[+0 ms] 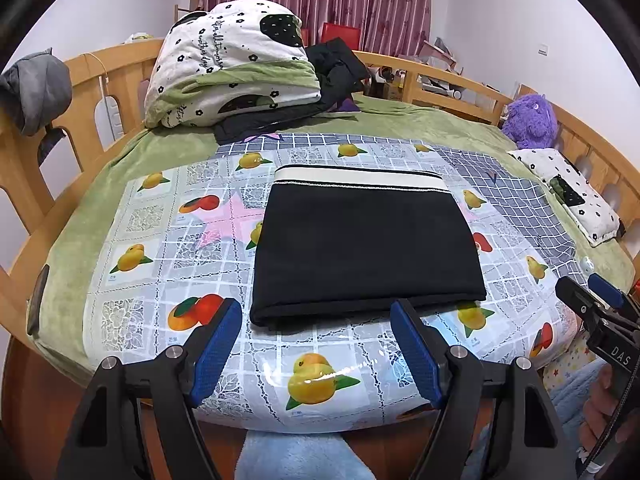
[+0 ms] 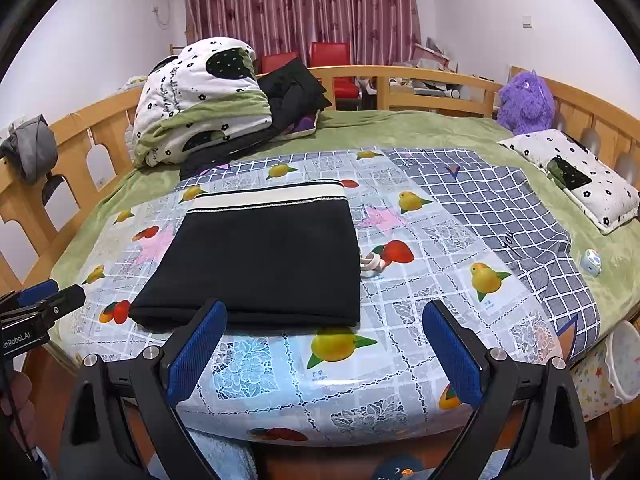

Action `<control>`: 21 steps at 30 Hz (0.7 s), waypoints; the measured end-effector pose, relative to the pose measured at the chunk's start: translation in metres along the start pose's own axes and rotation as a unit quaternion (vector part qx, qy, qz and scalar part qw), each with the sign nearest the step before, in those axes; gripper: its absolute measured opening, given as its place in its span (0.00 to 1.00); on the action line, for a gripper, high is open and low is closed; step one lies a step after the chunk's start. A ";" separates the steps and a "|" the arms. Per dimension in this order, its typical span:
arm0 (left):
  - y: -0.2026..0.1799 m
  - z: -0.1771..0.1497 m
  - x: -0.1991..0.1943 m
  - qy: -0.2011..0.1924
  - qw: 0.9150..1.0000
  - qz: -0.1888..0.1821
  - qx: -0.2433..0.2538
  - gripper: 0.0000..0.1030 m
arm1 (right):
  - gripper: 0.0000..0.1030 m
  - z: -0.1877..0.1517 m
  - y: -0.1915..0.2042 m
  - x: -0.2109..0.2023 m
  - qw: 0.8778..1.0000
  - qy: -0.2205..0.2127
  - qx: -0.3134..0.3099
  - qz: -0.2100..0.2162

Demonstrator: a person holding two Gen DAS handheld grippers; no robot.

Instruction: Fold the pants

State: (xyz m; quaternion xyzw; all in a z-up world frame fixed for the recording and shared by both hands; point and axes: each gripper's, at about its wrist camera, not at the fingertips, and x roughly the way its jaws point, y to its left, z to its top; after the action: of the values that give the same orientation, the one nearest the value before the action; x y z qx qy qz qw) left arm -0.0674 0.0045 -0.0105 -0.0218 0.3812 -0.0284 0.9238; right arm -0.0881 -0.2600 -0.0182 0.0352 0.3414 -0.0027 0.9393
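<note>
Pants (image 1: pixel 366 248): black, folded into a flat, roughly square stack, centre of the left wrist view; centre-left in the right wrist view (image 2: pixel 260 264). Cream waistband (image 1: pixel 360 179) with thin dark stripes along the far edge. Near edge a thick rounded fold, several layers deep.

Handling judgement: soft knit, matte, limp, light; likely to sag and slide apart if lifted by one corner. Probably grippy against itself, but sitting on a glossy surface, so the stack may skid when pushed. Best hold judged to be the near folded edge at both corners, pinching all layers together.

Left gripper (image 1: pixel 316 354): spread wide, nothing between the blue textured pads, hovering just short of the near fold, low centre of frame. Right gripper (image 2: pixel 324 354): likewise wide and empty, low centre of its own frame, offset past the stack's right corner.

Task judged close to done: bundle compact, edges square.

Support: clear plastic cover (image 1: pixel 316 344) printed with fruit and lace squares, shiny, glare spots visible, laid over a grid-patterned cloth (image 2: pixel 500 200) and a green fleecy bedsheet (image 1: pixel 80 220). Small pale ring-shaped item (image 2: pixel 372 266) just beside the stack's right edge; identity unclear. Bundled floral quilt (image 1: pixel 232 68) upper left, purple fuzzy plush toy (image 2: pixel 524 102) upper right, wooden bed rail (image 1: pixel 24 184) around.
</note>
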 end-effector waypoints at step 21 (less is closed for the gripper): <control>0.001 0.000 0.000 -0.001 1.000 0.000 0.000 0.73 | 0.94 0.000 -0.001 0.000 1.000 -0.003 0.001 -0.002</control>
State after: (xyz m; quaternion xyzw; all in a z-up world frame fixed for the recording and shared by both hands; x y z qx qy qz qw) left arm -0.0672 0.0052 -0.0101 -0.0216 0.3801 -0.0279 0.9243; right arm -0.0882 -0.2611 -0.0184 0.0359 0.3390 -0.0050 0.9401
